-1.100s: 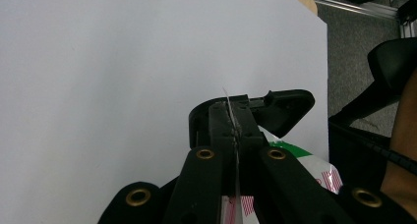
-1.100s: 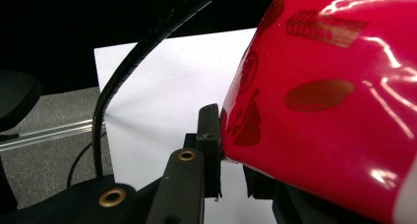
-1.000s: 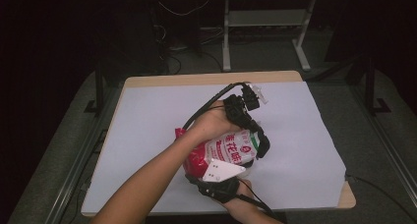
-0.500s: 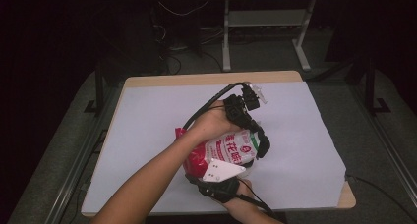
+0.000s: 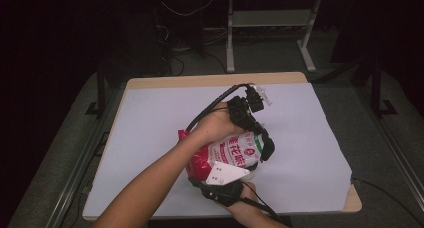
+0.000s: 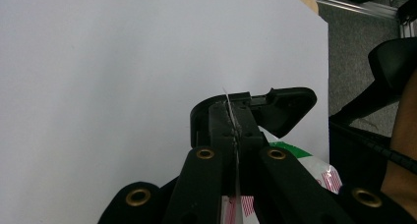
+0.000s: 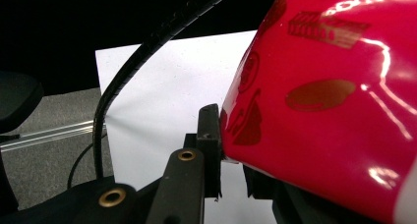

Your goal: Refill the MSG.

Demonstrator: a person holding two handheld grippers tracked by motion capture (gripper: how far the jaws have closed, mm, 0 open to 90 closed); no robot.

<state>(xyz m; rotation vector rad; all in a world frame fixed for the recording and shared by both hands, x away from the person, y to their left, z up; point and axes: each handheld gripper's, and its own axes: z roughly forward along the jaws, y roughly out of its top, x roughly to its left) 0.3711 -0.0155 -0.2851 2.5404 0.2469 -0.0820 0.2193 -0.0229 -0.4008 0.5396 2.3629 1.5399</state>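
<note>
The left tongs [image 6: 235, 117] are clamped tight on a thin edge of the red and white bag [image 5: 227, 153]. The right tongs [image 7: 231, 150] grip the bag's red side, low in the frame. The bag sits at centre of the high view, on the white sheet [image 5: 150, 133] covering the counter [image 5: 210, 79].

Glossy red-and-white snack bag [image 5: 227, 153], printed, raised above the white sheet mid-table.

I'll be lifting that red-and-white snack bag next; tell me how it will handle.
The snack bag probably flexes: its thin edge lies pinched flat in the left gripper. Its glossy film may be slippery. It looks puffy, so likely light.
</note>
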